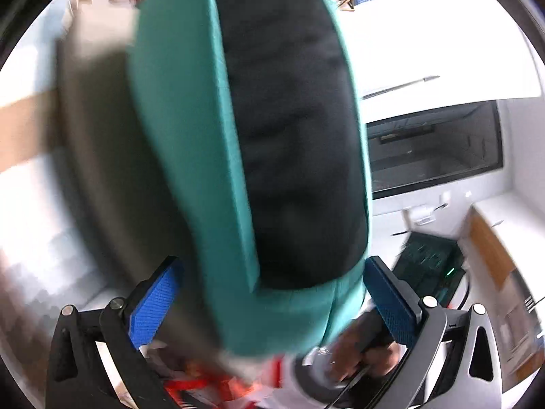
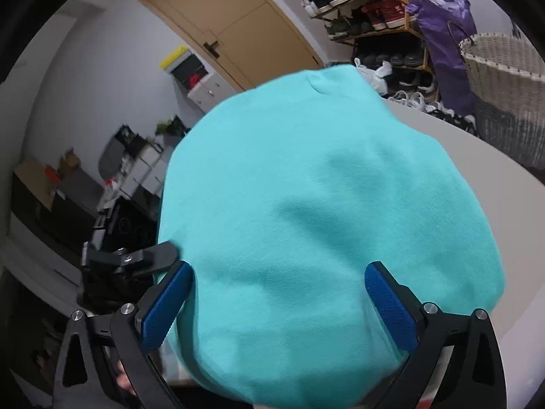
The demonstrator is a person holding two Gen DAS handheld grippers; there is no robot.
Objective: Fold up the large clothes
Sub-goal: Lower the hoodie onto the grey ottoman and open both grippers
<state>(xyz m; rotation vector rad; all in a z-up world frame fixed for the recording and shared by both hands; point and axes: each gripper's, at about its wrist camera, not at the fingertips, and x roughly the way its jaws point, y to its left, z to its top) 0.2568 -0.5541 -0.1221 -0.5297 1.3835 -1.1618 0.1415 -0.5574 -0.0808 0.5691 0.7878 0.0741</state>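
Teal garment [image 2: 306, 204] sits between both wide-open grippers — right [image 2: 279, 293], left [image 1: 272, 293] — neither gripping; smooth it flat on the table [image 2: 494, 177] first.

Home entryway: shoe rack [image 2: 368, 10], door [image 2: 235, 24].

in the right wrist view the garment [image 2: 323, 211] fills the middle of the frame and lies on the table [image 2: 504, 177], whose bare top shows at the right. behind it a door [image 2: 235, 24] stands at upper centre, a shoe rack [image 2: 368, 17] to the door's right, and a woven basket [image 2: 507, 92] at the far right edge. at lower left the left gripper [image 2: 136, 259] sits just beside the garment's left edge.
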